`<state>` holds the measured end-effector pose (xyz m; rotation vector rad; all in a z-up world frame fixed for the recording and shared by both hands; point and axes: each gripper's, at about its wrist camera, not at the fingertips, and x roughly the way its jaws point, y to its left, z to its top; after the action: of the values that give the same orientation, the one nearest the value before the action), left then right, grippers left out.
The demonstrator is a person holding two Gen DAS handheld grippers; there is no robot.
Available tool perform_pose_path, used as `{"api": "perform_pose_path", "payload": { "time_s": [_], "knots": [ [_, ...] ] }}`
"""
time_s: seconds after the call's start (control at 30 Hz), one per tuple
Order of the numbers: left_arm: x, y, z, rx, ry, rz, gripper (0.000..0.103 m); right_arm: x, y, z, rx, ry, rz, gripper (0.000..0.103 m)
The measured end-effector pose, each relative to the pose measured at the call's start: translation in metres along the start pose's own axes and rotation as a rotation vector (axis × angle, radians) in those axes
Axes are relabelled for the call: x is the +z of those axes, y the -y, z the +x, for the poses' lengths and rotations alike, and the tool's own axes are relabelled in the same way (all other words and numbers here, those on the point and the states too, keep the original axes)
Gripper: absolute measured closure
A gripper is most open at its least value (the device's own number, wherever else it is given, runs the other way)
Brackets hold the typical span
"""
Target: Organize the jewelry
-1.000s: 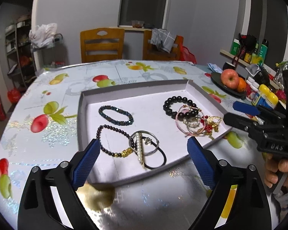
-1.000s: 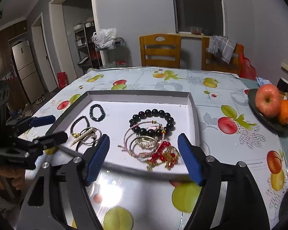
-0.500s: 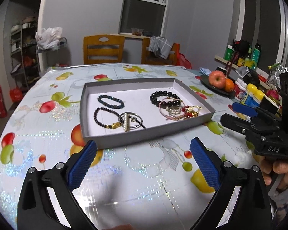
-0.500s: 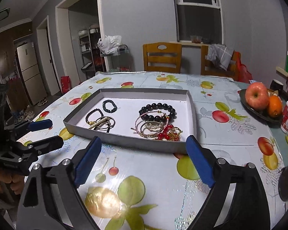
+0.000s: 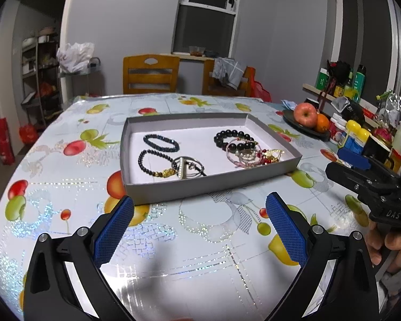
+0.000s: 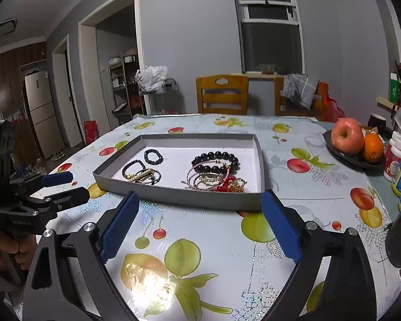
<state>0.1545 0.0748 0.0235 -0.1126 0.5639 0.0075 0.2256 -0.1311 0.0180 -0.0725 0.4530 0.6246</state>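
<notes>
Left wrist view: the left gripper (image 5: pixel 199 231) hovers over the surface's (image 5: pixel 200 246) near edge, jaws wide apart, empty. The grey tray (image 5: pixel 200 184) mid-surface holds bracelets (image 5: pixel 235 144).

Right wrist view: the right gripper (image 6: pixel 200 230), jaws spread wide, grips nothing, facing the tray's near wall.

Grey tray (image 5: pixel 200 184) lain flat on bench. Two dark small-bead bracelets (image 5: pixel 161 142) seen at left, metal rings (image 5: pixel 187 166) near. Large black-bead bracelet (image 5: pixel 232 137) and tangled pink-gold-red pieces (image 5: pixel 250 155) piled at right.
</notes>
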Motion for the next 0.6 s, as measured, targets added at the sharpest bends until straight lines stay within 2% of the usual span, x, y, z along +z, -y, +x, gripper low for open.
{"api": "perform_pose_path", "payload": {
  "time_s": [0.2, 0.6],
  "knots": [
    [-0.0001, 0.0051, -0.0046, 0.008, 0.022, 0.02, 0.005, -0.001, -0.0044, -0.0065, -0.002, 0.035, -0.021, 0.009],
    [0.0002, 0.0068, -0.0042, 0.009, 0.021, 0.029, 0.005, 0.0002, -0.0054, -0.0051, -0.005, 0.033, -0.027, 0.008]
  ]
}}
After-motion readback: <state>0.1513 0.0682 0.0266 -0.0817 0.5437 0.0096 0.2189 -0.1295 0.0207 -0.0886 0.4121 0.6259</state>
